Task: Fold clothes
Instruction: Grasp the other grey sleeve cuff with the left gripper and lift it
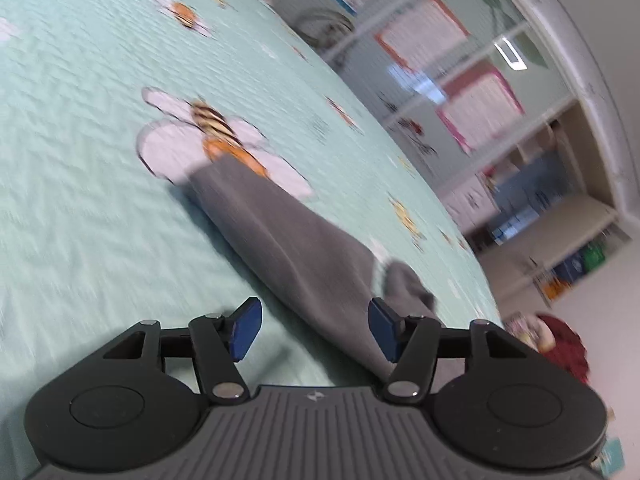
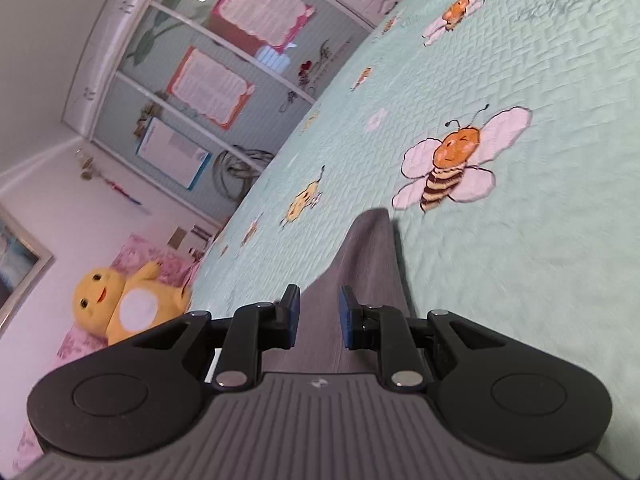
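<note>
Partly blurred, grey garment (image 1: 280,232) lies between both grippers' parted fingers (image 1: 247,330) — nothing gripped.

Soft, even daylight; motion blur in both views, fisheye bending at edges.

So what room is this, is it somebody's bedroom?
Probably a bedroom, maybe a child's: a bed with a mint bee-print quilt, a yellow plush toy on a pink pillow, and a wardrobe with decorated doors.
</note>
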The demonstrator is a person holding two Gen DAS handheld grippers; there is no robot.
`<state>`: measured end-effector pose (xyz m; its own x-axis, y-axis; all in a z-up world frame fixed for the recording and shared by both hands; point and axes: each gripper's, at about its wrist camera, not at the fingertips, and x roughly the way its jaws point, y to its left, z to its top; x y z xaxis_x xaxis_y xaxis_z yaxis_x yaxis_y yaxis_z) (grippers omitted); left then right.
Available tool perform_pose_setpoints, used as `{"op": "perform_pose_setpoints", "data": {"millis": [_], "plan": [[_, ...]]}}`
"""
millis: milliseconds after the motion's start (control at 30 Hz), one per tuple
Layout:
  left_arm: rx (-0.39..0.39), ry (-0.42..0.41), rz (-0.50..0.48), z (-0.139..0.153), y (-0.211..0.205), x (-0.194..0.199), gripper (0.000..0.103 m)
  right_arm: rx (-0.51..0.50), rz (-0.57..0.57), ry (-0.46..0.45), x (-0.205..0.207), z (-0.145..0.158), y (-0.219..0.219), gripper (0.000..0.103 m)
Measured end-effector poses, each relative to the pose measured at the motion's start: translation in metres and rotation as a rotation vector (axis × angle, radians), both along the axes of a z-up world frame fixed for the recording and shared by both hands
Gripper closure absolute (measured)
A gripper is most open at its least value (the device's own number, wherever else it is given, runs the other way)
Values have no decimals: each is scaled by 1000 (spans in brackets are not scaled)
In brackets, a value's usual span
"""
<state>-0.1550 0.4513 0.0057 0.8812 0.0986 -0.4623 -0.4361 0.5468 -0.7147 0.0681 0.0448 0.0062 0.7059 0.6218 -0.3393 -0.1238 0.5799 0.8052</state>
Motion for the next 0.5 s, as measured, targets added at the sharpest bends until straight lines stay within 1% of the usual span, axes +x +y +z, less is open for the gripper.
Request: {"op": "perform_pose_setpoints", "data": {"millis": [67, 133, 200, 233, 267, 300, 367, 433, 500], "plan": [[-2, 14, 41, -3, 9, 3, 41, 21, -9, 31, 17, -8, 9, 81], [11, 12, 56, -4, 12, 4, 41, 39, -5, 44, 30, -14, 20, 82], [30, 5, 63, -4, 14, 4, 41, -1, 11, 43, 40, -20, 33, 82], [40, 2, 66, -4, 15, 5, 41, -26, 21, 49, 45, -26, 38, 86], [49, -2, 70, -5, 16, 5, 41, -40, 27, 61, 48, -33, 41, 93], [59, -6, 74, -5, 16, 6, 40, -48, 33, 72, 51, -39, 42, 103], [77, -10, 86, -5, 17, 8, 40, -1, 37, 78, 50, -42, 35, 103], [96, -13, 97, -5, 17, 10, 40, 18, 45, 79, 50, -44, 33, 103], [98, -18, 123, -6, 21, 15, 40, 19, 48, 79, 50, -44, 33, 103]]}}
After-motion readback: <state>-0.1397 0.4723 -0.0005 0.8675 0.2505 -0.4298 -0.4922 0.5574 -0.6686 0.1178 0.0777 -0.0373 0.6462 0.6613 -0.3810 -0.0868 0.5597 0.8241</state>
